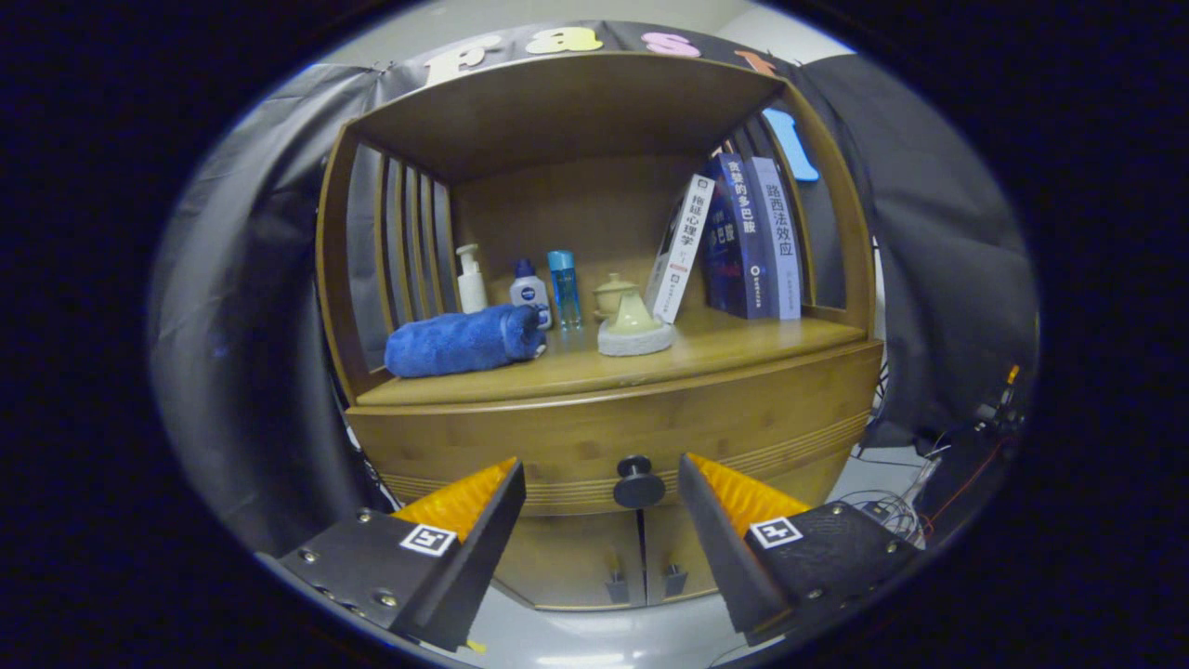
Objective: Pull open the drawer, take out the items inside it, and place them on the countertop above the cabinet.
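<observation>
A wooden cabinet stands ahead of me with its drawer (594, 437) shut. The drawer's round dark knob (638, 481) sits at the middle of its front, a little beyond my fingertips and in line with the gap between them. My gripper (601, 467) is open, with nothing held. The countertop (743, 346) above the drawer carries a rolled blue towel (463, 341) on the left and a pale funnel-shaped ceramic piece (634, 327) near the middle. What is inside the drawer is hidden.
Behind the towel stand a white pump bottle (471, 279), a small blue-and-white bottle (529, 293), a clear blue bottle (563, 286) and a small pale pot (613, 293). Three books (743, 237) lean at the right. Two lower doors (641, 557) with small handles sit under the drawer. Cables (892, 506) lie at the right.
</observation>
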Motion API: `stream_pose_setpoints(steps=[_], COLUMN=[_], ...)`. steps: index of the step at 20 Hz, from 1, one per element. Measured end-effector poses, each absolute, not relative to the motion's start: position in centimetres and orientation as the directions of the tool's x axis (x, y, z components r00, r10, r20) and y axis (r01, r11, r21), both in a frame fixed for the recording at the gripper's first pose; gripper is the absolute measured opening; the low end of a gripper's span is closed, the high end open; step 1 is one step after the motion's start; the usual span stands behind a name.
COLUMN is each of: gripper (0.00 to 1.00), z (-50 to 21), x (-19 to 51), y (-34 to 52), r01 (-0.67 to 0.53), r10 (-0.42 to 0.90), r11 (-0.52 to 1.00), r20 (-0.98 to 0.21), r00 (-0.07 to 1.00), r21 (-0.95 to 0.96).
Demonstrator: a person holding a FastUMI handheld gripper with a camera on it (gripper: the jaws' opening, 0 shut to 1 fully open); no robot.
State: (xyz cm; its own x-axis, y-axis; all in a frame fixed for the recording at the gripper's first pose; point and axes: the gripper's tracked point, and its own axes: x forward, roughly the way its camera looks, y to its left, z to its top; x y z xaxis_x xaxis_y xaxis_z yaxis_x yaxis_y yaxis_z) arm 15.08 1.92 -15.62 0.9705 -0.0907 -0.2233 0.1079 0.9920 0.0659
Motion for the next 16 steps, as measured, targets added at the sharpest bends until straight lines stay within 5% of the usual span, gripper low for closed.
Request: stream_pose_setpoints(steps=[16], gripper=[0.99], z=[0.8], x=[6.0], y=[2.5], r01=[-0.001], r10=[0.001], r11=[1.0], r20=[-0.025], r00=[1.0], r21=[-0.006])
